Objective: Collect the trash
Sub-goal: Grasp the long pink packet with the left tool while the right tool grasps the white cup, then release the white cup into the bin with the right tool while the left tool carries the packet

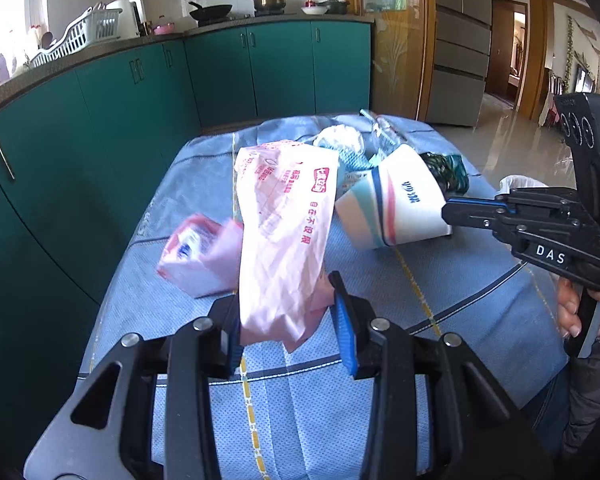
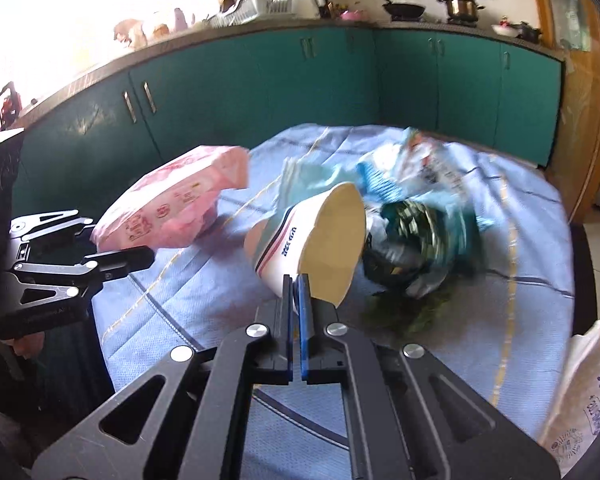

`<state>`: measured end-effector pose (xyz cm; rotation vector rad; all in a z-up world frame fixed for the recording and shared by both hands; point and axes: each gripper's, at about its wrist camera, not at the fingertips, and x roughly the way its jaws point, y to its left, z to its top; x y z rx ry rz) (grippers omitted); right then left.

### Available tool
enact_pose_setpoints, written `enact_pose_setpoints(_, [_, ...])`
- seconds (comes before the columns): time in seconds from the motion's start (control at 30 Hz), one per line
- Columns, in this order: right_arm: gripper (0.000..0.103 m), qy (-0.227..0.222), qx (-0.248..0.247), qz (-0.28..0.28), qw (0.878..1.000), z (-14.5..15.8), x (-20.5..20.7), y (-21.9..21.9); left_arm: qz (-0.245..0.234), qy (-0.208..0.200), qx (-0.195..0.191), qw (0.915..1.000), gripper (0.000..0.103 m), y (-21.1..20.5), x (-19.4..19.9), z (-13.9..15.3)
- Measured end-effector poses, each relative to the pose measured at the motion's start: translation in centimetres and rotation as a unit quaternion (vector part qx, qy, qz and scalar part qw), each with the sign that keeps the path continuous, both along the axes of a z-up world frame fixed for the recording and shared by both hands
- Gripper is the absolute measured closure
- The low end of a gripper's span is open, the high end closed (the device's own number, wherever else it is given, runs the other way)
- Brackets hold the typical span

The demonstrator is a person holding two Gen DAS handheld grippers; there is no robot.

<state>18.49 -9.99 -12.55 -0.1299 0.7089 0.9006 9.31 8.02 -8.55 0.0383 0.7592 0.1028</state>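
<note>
Left hand-held gripper (image 1: 288,312) clamps pink wrapper (image 1: 284,232), lifted clear of worktop (image 1: 440,280); right hand-held gripper (image 2: 297,280) pinches paper cup (image 2: 312,240) rim beside it, likely for bagging.

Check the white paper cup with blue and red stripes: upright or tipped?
Tipped: the white paper cup with blue and red stripes lies sideways, mouth facing the camera, rim pinched by the right gripper.

Both wrist views low, close over blue cloth (image 1: 440,280), facing teal cabinets (image 2: 260,92); shared: paper cup (image 1: 396,208).
</note>
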Motion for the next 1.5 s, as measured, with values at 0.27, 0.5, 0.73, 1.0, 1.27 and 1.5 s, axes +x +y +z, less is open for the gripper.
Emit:
enact_pose_setpoints(0.27, [0.067, 0.034, -0.034, -0.008, 0.999, -2.2, 0.9, -0.6, -0.016, 0.005, -0.002, 0.9998, 0.065, -1.1, 0.4, -0.4])
enact_pose_setpoints(0.5, [0.060, 0.076, -0.005, 0.027, 0.997, -3.1, 1.9, 1.2, -0.018, 0.011, -0.006, 0.9998, 0.064, -1.0, 0.4, -0.9])
enact_pose_setpoints(0.73, [0.100, 0.062, 0.006, 0.038, 0.997, -2.3, 0.9, 1.9, -0.015, 0.003, -0.004, 0.9999, 0.065, -1.0, 0.4, -0.6])
enact_pose_setpoints(1.0, [0.100, -0.053, 0.064, -0.013, 0.996, 3.0, -2.3, -2.2, 0.000, -0.027, 0.008, 0.9996, 0.065, -1.4, -0.5, 1.1])
enact_pose_setpoints(1.27, [0.100, -0.177, 0.054, -0.209, 0.960, 5.6, -3.0, -10.2, -0.033, -0.056, 0.003, 0.9979, 0.065, -3.9, -0.3, 2.6])
enact_pose_setpoints(1.5, [0.100, -0.151, -0.009, -0.365, 0.919, 2.9, -1.5, -18.3, -0.106, -0.055, -0.019, 0.9927, 0.065, -9.3, 1.0, 2.5])
